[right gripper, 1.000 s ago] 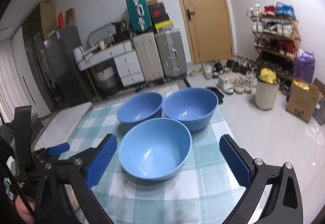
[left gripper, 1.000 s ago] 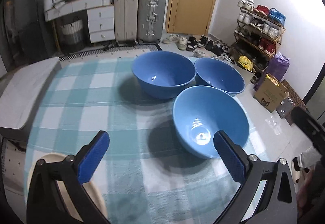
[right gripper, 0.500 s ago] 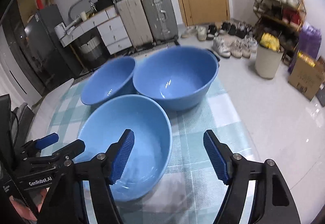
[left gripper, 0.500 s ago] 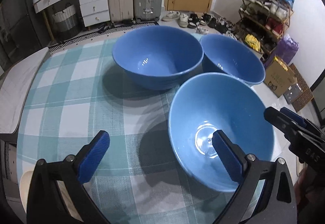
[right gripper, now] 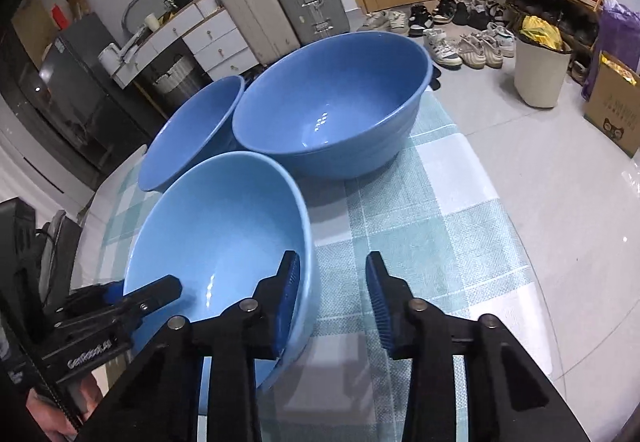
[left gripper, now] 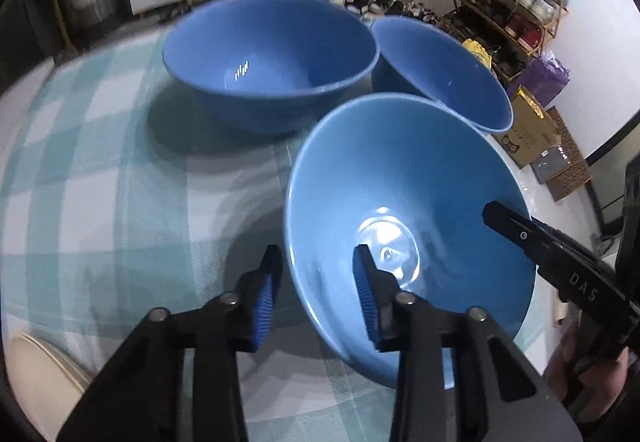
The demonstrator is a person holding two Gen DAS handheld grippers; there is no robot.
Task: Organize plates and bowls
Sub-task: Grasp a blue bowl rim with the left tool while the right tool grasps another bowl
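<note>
While both sets of jaws have just been closing, the left gripper [left gripper: 318, 284] and right gripper [right gripper: 333, 292] each straddle a wall of the nearest bowl [left gripper: 404, 217]; whether the pads already press it I cannot tell. Nothing looks stacked yet. Three blue bowls stand on the checked cloth [left gripper: 100, 181], and one cream plate [left gripper: 36, 374] lies near the left gripper.

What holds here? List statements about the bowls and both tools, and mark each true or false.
1. Three blue bowls stand on the checked cloth. True.
2. The nearest bowl holds food. False: it is empty.
3. The left tool straddles the nearest bowl's rim. True; its jaws have just been closing, with the bowl's wall between them.
4. The right tool grips the farthest bowl. False: it straddles the nearest bowl's opposite rim; its jaws have just been closing but are not pressing yet.
</note>
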